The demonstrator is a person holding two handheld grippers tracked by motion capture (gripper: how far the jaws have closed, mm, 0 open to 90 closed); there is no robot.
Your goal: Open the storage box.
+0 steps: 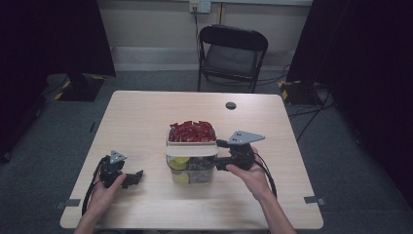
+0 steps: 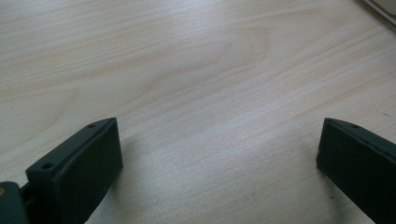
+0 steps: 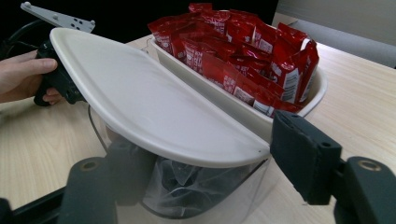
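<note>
a pale wooden worktop [image 1: 146, 117] stands in a dim room with a folding chair [image 1: 233, 54] beyond its far edge. near the middle, toward the near edge, sits a clear tub [image 1: 192, 171] with a white lid [image 3: 149, 107] tilted on its rim, a tray of red sachets [image 1: 192, 132] just behind. the right tongs [image 3: 196, 182] straddle the lid's edge, half-closed; whether the pads press it cannot be told. lifting the lid off looks next, needing a firm pinch. the left tongs [image 2: 217, 163] rest wide near the left edge, empty.

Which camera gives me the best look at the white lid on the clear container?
The right gripper view: the white lid sits close up, tilted, its edge between the right tongs. The high view shows it small. The left gripper view shows bare table.
</note>
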